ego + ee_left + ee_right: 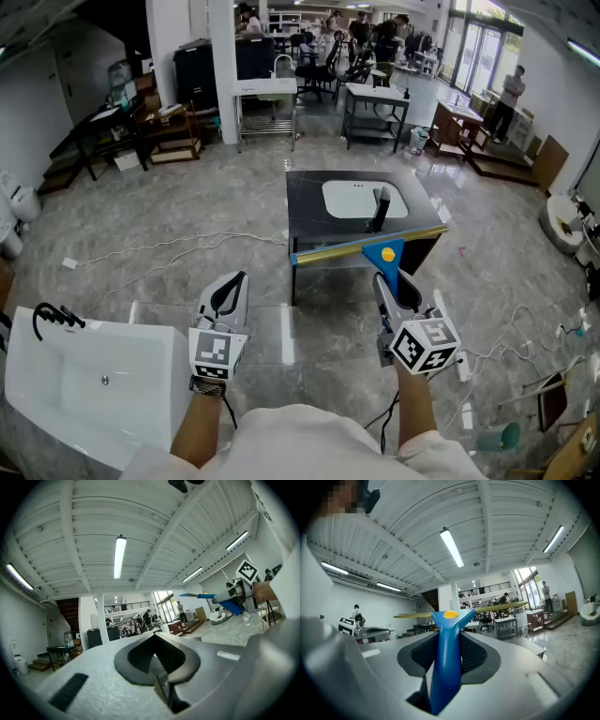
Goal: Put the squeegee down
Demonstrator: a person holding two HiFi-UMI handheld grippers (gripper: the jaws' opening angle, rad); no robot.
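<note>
The right tool [382,284] grips the handle of the blue plastic squeegee [371,250], pads pressed on both sides. Its long brass-coloured blade lies crosswise just past the jaws. It hangs in the air at 1 o'clock from the person, near the front edge of the dark square table [309,220] with an inset white basin [361,199]. At 11 o'clock, the left tool [232,291] has its jaws together on nothing.

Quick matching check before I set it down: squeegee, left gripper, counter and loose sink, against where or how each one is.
1 squeegee
2 left gripper
3 counter
4 loose sink

a empty
b lower left of head view
c ahead, black
d clamped in right gripper

Pairs: 1-d, 2-a, 3-c, 4-b
</note>
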